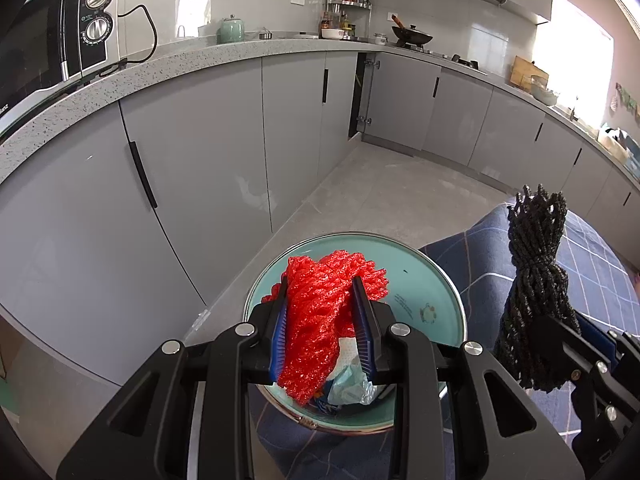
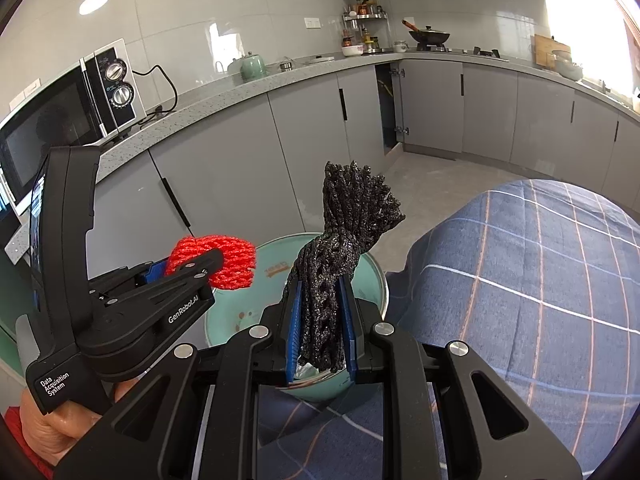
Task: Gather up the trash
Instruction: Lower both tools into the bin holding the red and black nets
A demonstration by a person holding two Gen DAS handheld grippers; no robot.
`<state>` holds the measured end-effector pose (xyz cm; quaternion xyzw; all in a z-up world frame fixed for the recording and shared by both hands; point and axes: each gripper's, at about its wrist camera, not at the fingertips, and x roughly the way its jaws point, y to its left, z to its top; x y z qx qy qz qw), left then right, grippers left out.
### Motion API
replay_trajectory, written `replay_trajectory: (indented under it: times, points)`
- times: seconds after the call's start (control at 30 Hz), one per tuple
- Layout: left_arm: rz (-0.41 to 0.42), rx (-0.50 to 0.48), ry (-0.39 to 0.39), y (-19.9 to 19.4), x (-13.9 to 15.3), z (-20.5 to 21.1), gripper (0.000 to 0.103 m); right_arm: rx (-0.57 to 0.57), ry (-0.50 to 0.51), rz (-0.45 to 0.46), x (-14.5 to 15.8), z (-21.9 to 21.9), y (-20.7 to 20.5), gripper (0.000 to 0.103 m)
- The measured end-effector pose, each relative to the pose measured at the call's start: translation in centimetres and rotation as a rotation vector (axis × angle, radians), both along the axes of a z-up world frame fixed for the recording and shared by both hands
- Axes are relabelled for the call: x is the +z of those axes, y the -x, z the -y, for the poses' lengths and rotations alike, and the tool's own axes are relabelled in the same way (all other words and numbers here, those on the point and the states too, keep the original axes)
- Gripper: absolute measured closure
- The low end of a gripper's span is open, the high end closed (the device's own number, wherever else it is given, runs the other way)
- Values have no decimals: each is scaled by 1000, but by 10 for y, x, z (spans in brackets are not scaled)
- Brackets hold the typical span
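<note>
My left gripper is shut on a red foam net, held over a teal round bin that has crumpled white and pale wrappers inside. The same net and left gripper show at the left in the right wrist view. My right gripper is shut on a black foam net above the teal bin. That black net stands upright at the right of the left wrist view.
Grey kitchen cabinets with a speckled counter run along the left and back, with a microwave on top. A blue checked cloth lies right of the bin. One cabinet door at the corner stands ajar. Grey floor lies beyond.
</note>
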<state>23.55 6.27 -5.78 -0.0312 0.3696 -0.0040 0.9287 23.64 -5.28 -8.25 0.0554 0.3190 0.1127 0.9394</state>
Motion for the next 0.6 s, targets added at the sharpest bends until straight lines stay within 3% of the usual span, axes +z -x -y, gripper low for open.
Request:
replay_trajectory:
  times: [0.6]
  points:
    - [-79,15,24,-33,-26,-6,74,5,18,-69,-27,-3,-28,84]
